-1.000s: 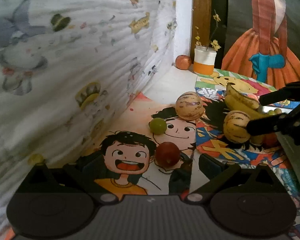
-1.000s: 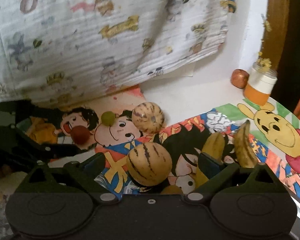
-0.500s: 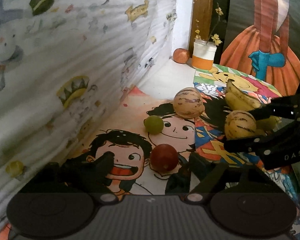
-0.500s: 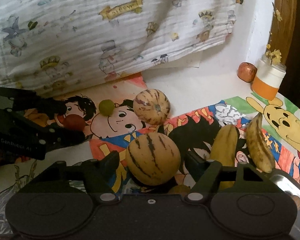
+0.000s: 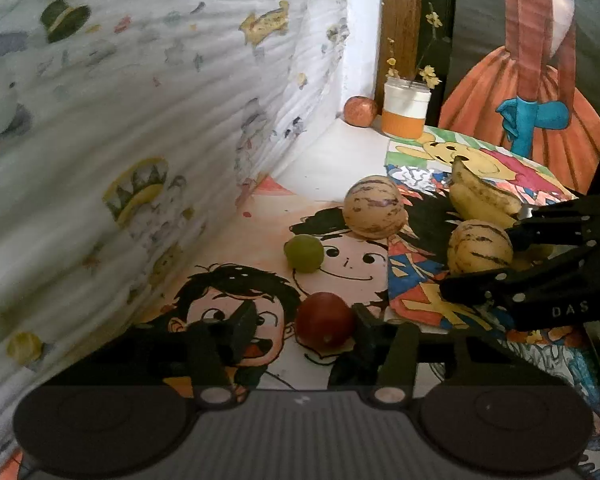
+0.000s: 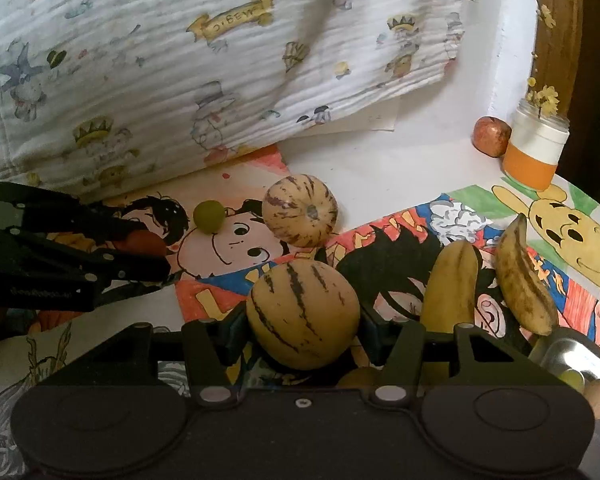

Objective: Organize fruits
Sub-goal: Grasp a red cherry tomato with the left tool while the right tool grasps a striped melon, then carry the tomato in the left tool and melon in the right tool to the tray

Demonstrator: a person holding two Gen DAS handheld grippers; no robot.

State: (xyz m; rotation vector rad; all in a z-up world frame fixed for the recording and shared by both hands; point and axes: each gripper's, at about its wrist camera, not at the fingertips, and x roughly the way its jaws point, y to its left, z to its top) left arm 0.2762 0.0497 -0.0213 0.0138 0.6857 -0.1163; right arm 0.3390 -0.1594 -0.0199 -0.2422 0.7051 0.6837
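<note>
On a table covered with cartoon drawings, a red round fruit (image 5: 324,322) lies between the fingers of my left gripper (image 5: 302,322). Its jaws are closing: the right finger touches the fruit, and a gap still shows at the left finger (image 5: 242,322). In the right wrist view the left gripper (image 6: 160,254) is at the left edge. My right gripper (image 6: 302,326) is closing on a yellow striped melon (image 6: 302,316), with both pads against its sides. The left wrist view shows the right gripper (image 5: 478,258) astride that melon (image 5: 480,246).
A second striped melon (image 6: 300,216) and a green grape (image 6: 209,217) lie further back. Two bananas (image 6: 524,276) rest beside a metal tray (image 6: 576,356) with small fruits. An orange-and-white jar (image 5: 406,110) and an apple (image 5: 360,110) stand in the corner. A printed cloth (image 5: 120,120) hangs on the left.
Both grippers' jaws have narrowed from wide open: the left around the red fruit, the right onto the striped melon. Neither hand has shifted much.
</note>
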